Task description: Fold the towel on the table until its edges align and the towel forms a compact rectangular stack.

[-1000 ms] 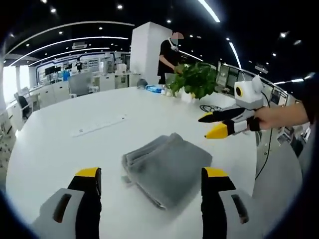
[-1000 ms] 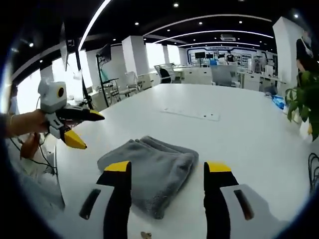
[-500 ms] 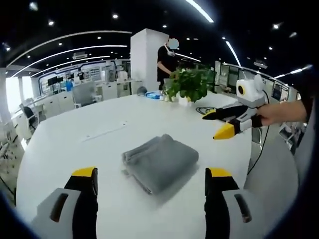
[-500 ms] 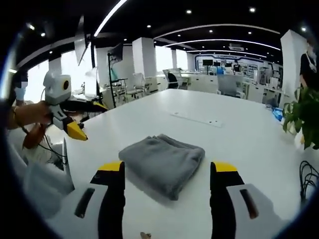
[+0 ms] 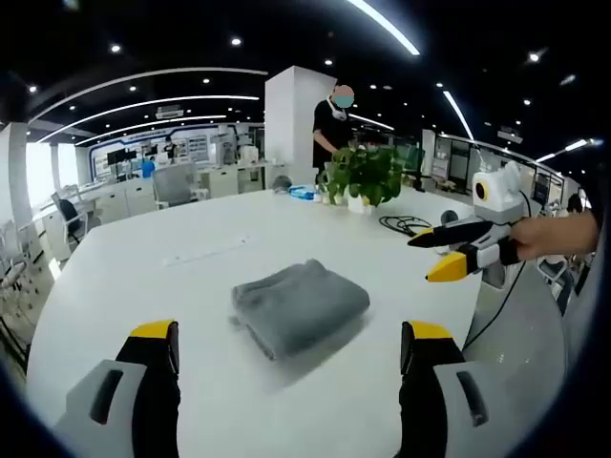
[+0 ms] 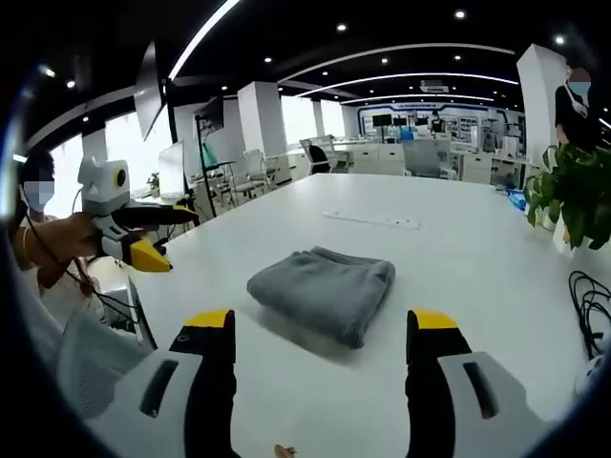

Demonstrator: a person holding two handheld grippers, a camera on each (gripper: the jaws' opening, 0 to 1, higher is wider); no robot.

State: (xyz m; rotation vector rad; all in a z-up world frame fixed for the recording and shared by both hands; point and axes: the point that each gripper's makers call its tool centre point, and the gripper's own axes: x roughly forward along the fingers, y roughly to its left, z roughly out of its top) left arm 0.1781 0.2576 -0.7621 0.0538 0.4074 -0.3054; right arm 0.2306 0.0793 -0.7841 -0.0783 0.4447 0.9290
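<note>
A large open office with ceiling light strips surrounds a broad white table (image 5: pixel 143 286). On it lies the grey towel (image 5: pixel 298 307), folded into a compact rectangular stack and touched by neither tool. The left gripper (image 5: pixel 291 363) hangs above the table with its yellow-tipped jaws spread wide, holding nothing. The right gripper (image 6: pixel 325 358) is likewise wide open and empty, the towel (image 6: pixel 325 291) lying ahead between its jaws. A potted plant (image 5: pixel 363 176) and a black cable (image 5: pixel 406 225) sit further along the table, near a standing person (image 5: pixel 332 119).
</note>
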